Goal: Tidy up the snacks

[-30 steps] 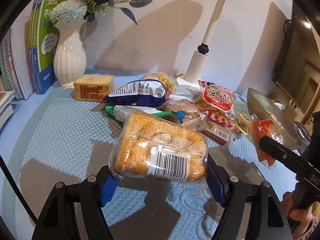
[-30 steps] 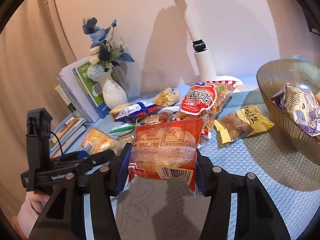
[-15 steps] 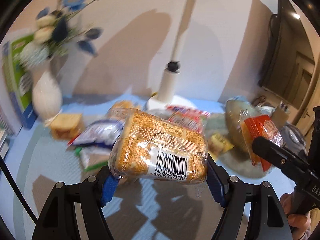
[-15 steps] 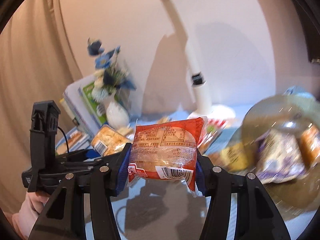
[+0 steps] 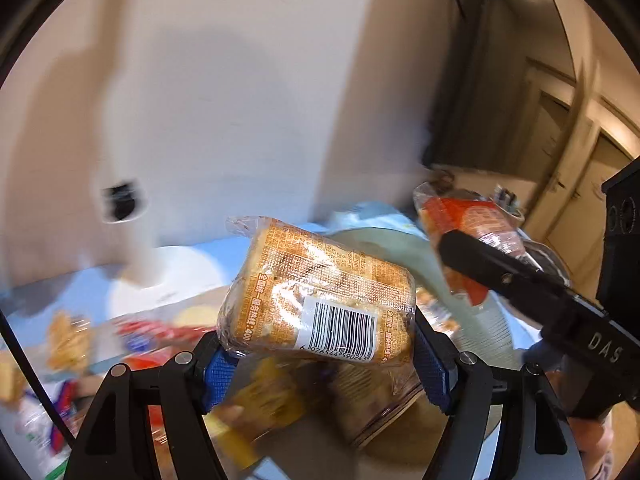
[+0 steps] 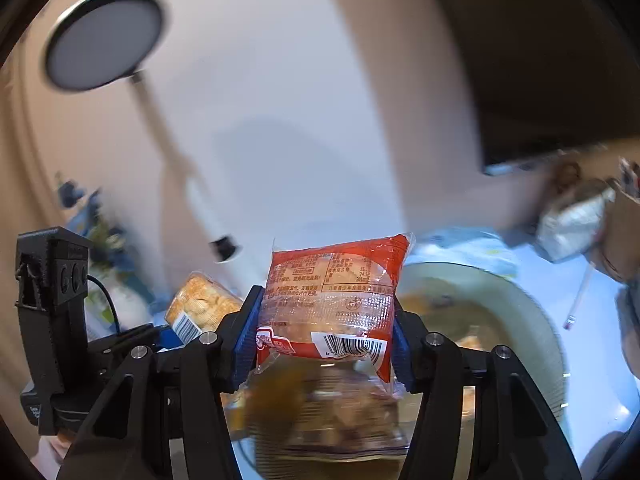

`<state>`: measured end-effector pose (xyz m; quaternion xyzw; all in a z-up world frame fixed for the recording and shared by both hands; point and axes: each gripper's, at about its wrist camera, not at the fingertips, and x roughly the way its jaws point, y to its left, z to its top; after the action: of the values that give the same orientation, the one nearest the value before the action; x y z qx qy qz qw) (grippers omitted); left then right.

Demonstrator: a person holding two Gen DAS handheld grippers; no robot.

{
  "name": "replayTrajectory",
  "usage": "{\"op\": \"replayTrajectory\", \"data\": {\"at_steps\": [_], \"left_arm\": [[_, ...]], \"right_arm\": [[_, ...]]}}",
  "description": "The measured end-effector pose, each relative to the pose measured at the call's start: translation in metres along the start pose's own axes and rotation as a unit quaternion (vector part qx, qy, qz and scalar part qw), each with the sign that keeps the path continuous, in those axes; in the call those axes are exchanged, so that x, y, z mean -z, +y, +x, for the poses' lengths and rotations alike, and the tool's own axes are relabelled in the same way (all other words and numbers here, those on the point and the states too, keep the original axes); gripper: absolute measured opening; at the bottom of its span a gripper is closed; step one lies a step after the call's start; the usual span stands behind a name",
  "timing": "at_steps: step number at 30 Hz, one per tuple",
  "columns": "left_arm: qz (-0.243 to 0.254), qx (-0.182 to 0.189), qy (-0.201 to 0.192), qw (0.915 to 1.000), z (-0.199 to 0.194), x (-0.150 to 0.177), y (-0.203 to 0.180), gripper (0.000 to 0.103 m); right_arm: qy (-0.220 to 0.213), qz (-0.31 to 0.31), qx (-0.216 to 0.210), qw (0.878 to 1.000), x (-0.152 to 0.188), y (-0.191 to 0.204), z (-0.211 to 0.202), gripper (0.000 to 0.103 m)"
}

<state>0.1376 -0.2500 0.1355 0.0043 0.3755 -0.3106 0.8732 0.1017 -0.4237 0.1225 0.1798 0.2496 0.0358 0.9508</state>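
Note:
My left gripper (image 5: 320, 356) is shut on an orange bread pack (image 5: 320, 300) with a barcode and holds it in the air, close over the glass bowl (image 5: 480, 320). My right gripper (image 6: 324, 344) is shut on a red-topped snack pack (image 6: 332, 304), also lifted, above the same bowl (image 6: 500, 312). Each view shows the other gripper: the right one with its red pack (image 5: 472, 224) at right, the left one with the bread pack (image 6: 200, 304) at left. Several snacks lie in the bowl, blurred.
A white lamp base (image 5: 160, 276) and pole stand by the wall. Loose snack packs (image 5: 68, 336) lie blurred on the blue mat at left. A vase with flowers (image 6: 92, 224) is at far left. A crumpled bag (image 6: 572, 220) and a pen (image 6: 578, 300) lie at right.
Both grippers have swung right with their packs, from over the snack pile to above the glass bowl. The vase and books have left the left wrist view.

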Motion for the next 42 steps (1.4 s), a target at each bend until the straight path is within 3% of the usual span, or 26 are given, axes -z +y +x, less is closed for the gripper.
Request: {"op": "replayTrajectory", "data": {"at_steps": [2, 4, 5, 8, 13, 25, 35, 42], "left_arm": [[0.002, 0.017, 0.022, 0.9996, 0.023, -0.007, -0.01, 0.081], [-0.001, 0.016, 0.053, 0.9984, 0.042, -0.01, -0.014, 0.088], [-0.004, 0.015, 0.064, 0.9978, 0.048, -0.011, -0.014, 0.09], [-0.005, 0.014, 0.07, 0.9975, 0.051, -0.005, -0.008, 0.093], [-0.005, -0.016, 0.063, 0.9979, 0.04, 0.0, 0.009, 0.094], [-0.017, -0.071, 0.032, 0.9968, -0.013, 0.012, 0.065, 0.094], [-0.054, -0.143, 0.004, 0.9882, -0.081, 0.035, 0.16, 0.095], [-0.1, -0.198, -0.004, 0.9751, -0.114, 0.063, 0.242, 0.095]], "right_arm": [[0.015, 0.025, 0.019, 0.999, 0.001, -0.023, 0.007, 0.06], [0.031, 0.042, 0.042, 0.998, 0.003, -0.036, 0.013, 0.093], [0.036, 0.058, 0.057, 0.996, 0.006, -0.045, 0.015, 0.095], [0.042, 0.083, 0.05, 0.994, 0.01, -0.057, 0.016, 0.095], [0.047, 0.091, 0.04, 0.994, 0.012, -0.049, 0.019, 0.096], [0.053, 0.042, -0.003, 0.998, 0.013, 0.04, 0.031, 0.098], [0.069, -0.019, -0.043, 0.997, 0.038, 0.133, 0.054, 0.1], [0.105, -0.062, -0.066, 0.99, 0.07, 0.183, 0.078, 0.1]]}}
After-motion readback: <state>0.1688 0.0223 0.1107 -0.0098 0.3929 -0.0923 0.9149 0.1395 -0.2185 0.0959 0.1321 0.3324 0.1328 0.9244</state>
